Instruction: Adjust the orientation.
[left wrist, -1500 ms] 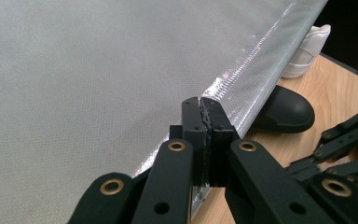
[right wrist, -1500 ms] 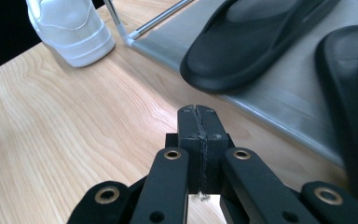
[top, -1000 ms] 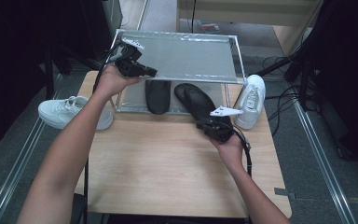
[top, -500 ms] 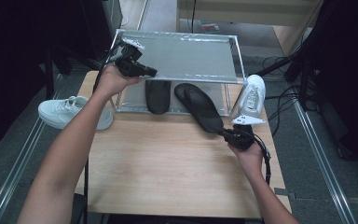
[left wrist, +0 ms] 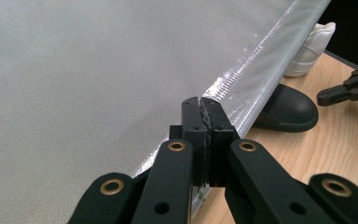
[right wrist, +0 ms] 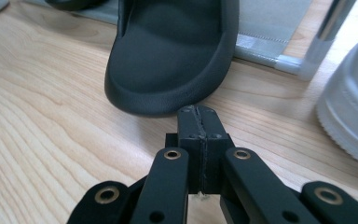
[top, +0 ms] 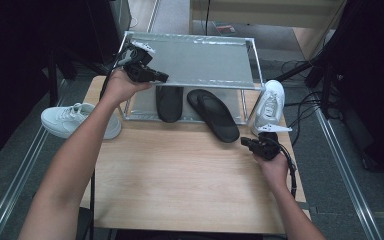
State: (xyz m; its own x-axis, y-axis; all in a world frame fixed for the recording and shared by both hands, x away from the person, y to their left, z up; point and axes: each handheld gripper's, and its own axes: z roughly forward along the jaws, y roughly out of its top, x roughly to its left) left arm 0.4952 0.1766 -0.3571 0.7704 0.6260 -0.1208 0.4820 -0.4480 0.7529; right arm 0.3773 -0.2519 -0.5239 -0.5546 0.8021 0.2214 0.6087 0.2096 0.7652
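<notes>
Grey floor [top: 20, 165], wooden table [top: 180, 175], dark surroundings

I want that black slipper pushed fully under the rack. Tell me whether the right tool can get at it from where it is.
Probably yes. The right tool, jaws shut, sits on open table just off the heel of the black slipper, with nothing between them in the right gripper view. The white sneaker stands off to its side.

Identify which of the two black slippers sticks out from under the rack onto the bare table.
The right slipper: it lies slanted, its near end out on the wood by the right tongs. The left slipper stays under the rack.
</notes>
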